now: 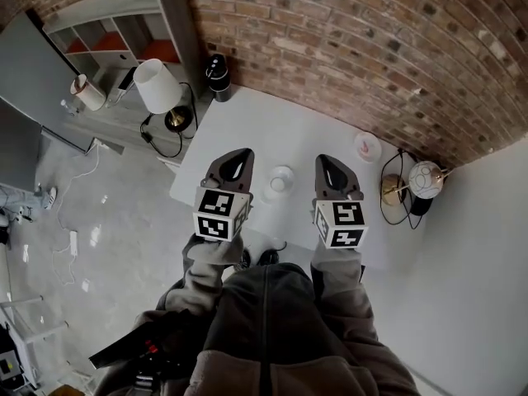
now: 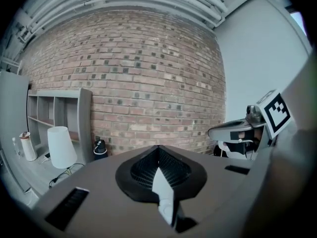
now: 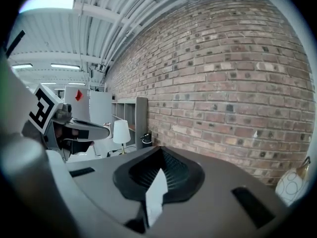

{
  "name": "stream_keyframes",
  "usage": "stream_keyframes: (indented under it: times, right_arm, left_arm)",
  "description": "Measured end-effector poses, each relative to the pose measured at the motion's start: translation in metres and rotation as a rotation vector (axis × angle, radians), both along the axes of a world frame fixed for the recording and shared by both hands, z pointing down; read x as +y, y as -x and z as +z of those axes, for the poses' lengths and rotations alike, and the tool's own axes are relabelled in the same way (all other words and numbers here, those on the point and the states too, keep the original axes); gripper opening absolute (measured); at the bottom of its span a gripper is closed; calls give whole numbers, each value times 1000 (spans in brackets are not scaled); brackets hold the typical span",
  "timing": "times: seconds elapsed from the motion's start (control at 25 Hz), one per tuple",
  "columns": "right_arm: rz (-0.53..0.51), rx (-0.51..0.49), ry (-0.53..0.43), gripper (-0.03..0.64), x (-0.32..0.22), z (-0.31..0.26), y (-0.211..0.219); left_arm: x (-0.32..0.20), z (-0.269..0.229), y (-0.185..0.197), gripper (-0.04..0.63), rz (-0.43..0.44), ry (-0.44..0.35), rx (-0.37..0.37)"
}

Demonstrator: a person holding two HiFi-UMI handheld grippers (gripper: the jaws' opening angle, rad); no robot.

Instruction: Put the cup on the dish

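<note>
A white cup point(image 1: 280, 182) stands on the white table point(image 1: 264, 130), seen from above between my two grippers. A small round dish point(image 1: 367, 145) with a pinkish middle lies farther right, near the brick wall. My left gripper point(image 1: 239, 157) hovers just left of the cup, its jaws shut with nothing in them. On the cup's other side my right gripper point(image 1: 330, 165) is shut and empty too. Both point at the wall. In the left gripper view the shut left gripper point(image 2: 158, 148) faces bricks. The right gripper point(image 3: 159, 150) does the same in its own view. Neither view shows cup or dish.
A white-shaded lamp point(image 1: 157, 85) and a black cylinder point(image 1: 218, 77) stand by the table's far left corner, before a grey shelf unit point(image 1: 124, 31). A round globe lamp point(image 1: 425, 178) with cables sits off the table's right end. The brick wall point(image 1: 346, 48) runs behind.
</note>
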State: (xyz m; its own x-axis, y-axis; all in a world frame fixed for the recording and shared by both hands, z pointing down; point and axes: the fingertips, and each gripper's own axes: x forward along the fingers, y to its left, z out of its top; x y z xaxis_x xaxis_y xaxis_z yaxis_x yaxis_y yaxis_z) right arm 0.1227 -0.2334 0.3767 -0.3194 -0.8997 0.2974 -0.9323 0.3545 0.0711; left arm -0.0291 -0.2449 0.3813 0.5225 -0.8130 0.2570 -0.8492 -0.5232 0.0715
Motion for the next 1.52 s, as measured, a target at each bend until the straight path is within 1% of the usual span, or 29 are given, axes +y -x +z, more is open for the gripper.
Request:
stream_keyframes:
  times: [0.12, 0.28, 0.4, 0.52, 0.68, 1.0, 1.28, 1.52]
  right_arm:
    - [16, -16, -30, 2, 0, -25, -3]
    - [29, -58, -98, 2, -3, -66, -4]
    - [35, -67, -146, 2, -4, -95, -3]
    - [38, -72, -196, 2, -7, -119, -2]
    - [33, -86, -241, 2, -12, -136, 0]
    - [25, -77, -304, 2, -12, -159, -1]
    - [19, -47, -347, 2, -10, -174, -2]
    - [21, -44, -353, 2, -8, -176, -4]
  left_arm:
    - [0, -25, -2, 6, 18, -22, 6]
    - [-2, -72, 0, 6, 28, -107, 29]
    - [-3, -102, 3, 6, 20, -166, 35]
    - [-8, -123, 7, 5, -4, -204, 31]
    - [-15, -135, 10, 6, -14, -233, 34]
    - [-20, -161, -3, 6, 20, -302, 39]
    - [-24, -167, -9, 5, 15, -319, 34]
    - [-25, -166, -11, 6, 16, -316, 30]
